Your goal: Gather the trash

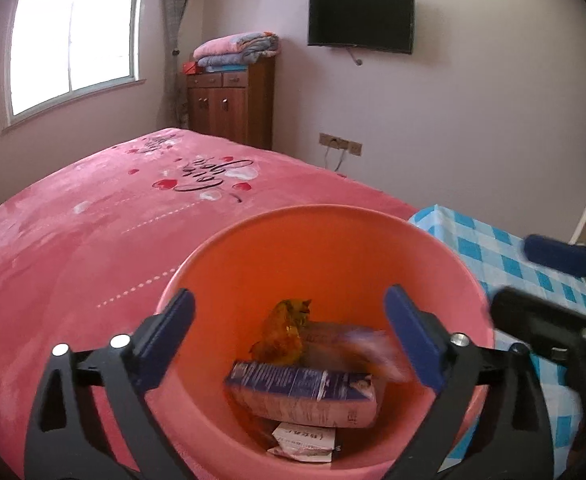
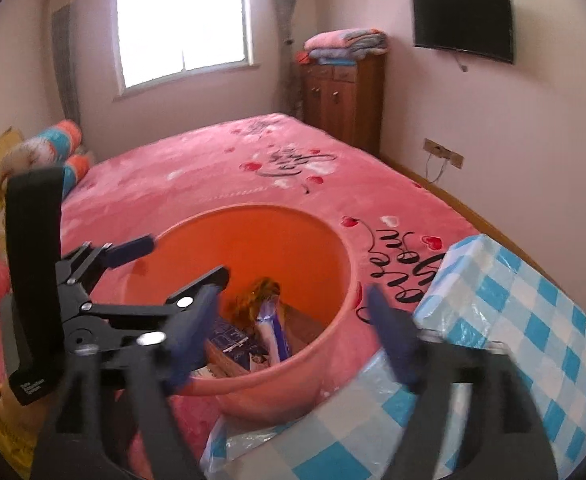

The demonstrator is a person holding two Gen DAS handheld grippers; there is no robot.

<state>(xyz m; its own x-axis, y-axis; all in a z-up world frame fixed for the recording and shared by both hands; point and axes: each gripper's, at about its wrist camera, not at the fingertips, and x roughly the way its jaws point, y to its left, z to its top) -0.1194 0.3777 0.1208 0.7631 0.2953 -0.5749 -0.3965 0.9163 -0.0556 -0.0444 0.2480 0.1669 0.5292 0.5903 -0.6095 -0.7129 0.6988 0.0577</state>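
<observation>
- The left hand-held gripper (image 1: 289, 336) hangs over the mouth of the bin (image 1: 253, 236), its blue pads spread wide with nothing pressed between them.
- The right hand-held gripper (image 2: 289, 328) is also spread wide and empty, above the bin's near rim; its pads are blurred.
- The pink bin (image 2: 345, 300) stands between the bed (image 1: 93, 220) and a blue-checked cloth (image 2: 533, 320), touching both as far as the views show.
- Trash lies in the bin's bottom: a purple-and-pink pack (image 1: 305, 396) on top, a crumpled yellow wrapper (image 1: 285, 332) behind it, a white paper box (image 1: 305, 440) under it.
- A blurred purple item (image 1: 369, 348) shows just right of the wrapper, inside the bin; what it is cannot be told.
- In the right wrist view a white-and-blue packet (image 2: 271, 332) stands upright among the trash.
- Across the room: a wooden cabinet (image 1: 233, 104) with folded blankets (image 1: 237, 48) on top, a wall TV (image 1: 361, 20), a window (image 1: 73, 36).
</observation>
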